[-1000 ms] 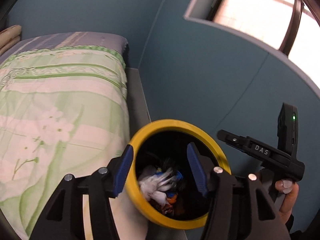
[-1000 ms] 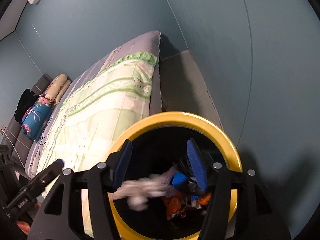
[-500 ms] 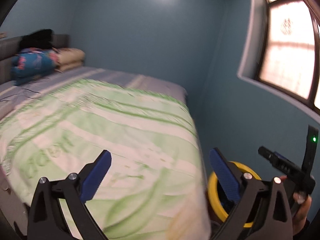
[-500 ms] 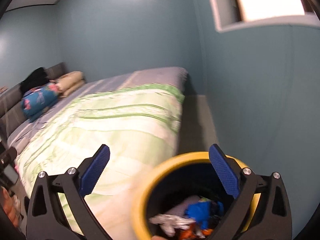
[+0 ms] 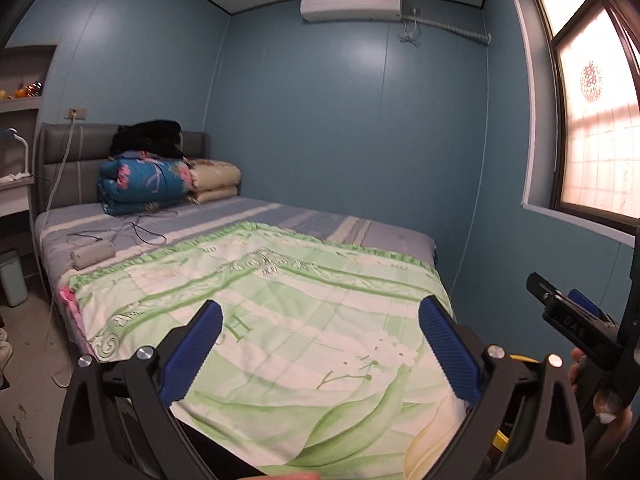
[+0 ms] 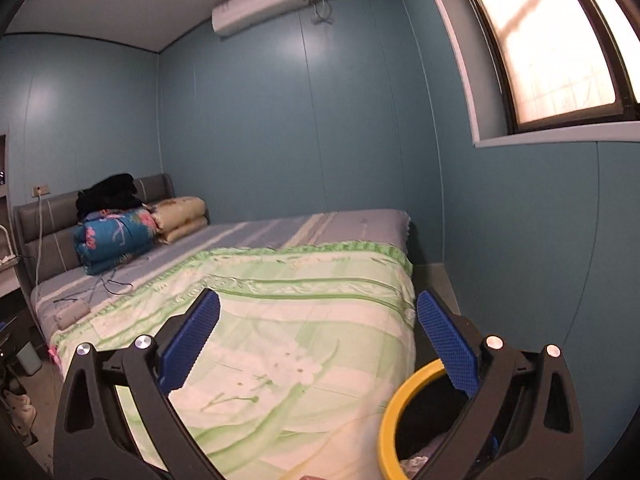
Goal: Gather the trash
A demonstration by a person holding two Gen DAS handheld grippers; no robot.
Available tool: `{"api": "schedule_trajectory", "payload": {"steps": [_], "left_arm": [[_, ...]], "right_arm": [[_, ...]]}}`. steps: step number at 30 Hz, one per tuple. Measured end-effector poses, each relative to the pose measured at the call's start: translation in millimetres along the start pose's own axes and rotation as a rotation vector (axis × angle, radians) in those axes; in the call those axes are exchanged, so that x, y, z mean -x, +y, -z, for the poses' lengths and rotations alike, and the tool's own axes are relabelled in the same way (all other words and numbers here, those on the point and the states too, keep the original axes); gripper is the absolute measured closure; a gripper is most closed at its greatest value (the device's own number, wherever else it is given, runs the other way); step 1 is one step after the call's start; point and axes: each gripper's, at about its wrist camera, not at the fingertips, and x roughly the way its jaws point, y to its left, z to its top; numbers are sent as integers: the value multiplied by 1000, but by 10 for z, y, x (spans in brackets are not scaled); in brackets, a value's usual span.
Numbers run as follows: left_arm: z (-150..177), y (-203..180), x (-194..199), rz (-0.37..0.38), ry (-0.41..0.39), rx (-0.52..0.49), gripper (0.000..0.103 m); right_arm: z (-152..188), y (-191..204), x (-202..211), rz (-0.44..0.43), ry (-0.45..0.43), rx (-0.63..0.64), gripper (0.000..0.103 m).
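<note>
The yellow-rimmed trash bin [image 6: 404, 408] stands on the floor at the bed's foot, low right in the right wrist view; a bit of pale trash [image 6: 414, 465] shows inside. Only a sliver of its rim [image 5: 520, 358] shows in the left wrist view. My left gripper [image 5: 318, 344] is open and empty, raised over the green floral quilt [image 5: 288, 320]. My right gripper [image 6: 318, 340] is open and empty, above the quilt [image 6: 300, 320] and the bin's edge; it also appears at the right of the left wrist view [image 5: 576, 320].
The bed fills the middle, with folded blue and beige bedding [image 5: 148, 184] and black clothes [image 5: 146, 138] at the headboard, cables and a grey roll [image 5: 92, 256] on the sheet. A small pale bin [image 5: 12, 276] stands left of the bed. Blue walls, window [image 5: 596, 112] right.
Both grippers opened wide and lifted up and away from the bin, tilting from looking down into it to looking level across the bed. The white trash dropped into the bin.
</note>
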Motion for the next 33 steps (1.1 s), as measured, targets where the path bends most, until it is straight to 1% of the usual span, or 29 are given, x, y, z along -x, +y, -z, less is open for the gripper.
{"api": "schedule_trajectory", "payload": {"steps": [6, 12, 33], "left_arm": [[23, -63, 171, -13, -22, 0, 8], [49, -116, 165, -12, -15, -7, 8], [81, -85, 133, -3, -5, 12, 8]], "right_arm": [[25, 76, 126, -27, -3, 8, 8], [61, 45, 103, -29, 25, -13, 8], [115, 14, 62, -19, 52, -21, 8]]}}
